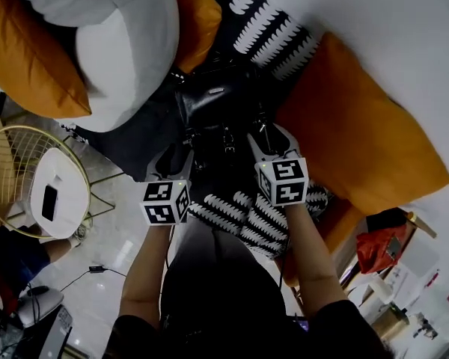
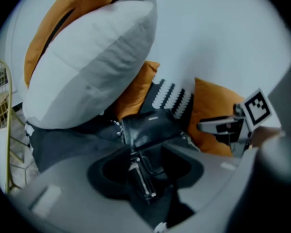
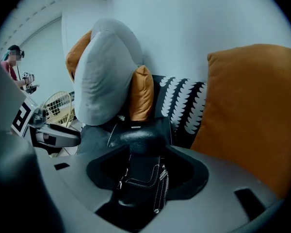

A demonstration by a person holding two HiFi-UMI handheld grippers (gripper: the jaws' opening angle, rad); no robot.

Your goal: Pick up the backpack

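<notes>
The black leather backpack [image 1: 213, 107] lies on the dark sofa seat [image 1: 131, 144], hemmed in between the grey pillow [image 1: 127, 51] and the big orange cushion [image 1: 359, 140], its top towards the patterned cushion [image 1: 273, 32] at the back. The left gripper [image 1: 178, 155] has its jaws apart around a thin buckled strap [image 2: 138, 174], and the right gripper [image 1: 272, 139] has its jaws apart around the zipped front pocket [image 3: 145, 174]; neither presses yet. Closing on so little, the strap may slide through or the smooth leather may slip, so the bag would likely tilt and drag the leaning pillow off the seat's edge.
</notes>
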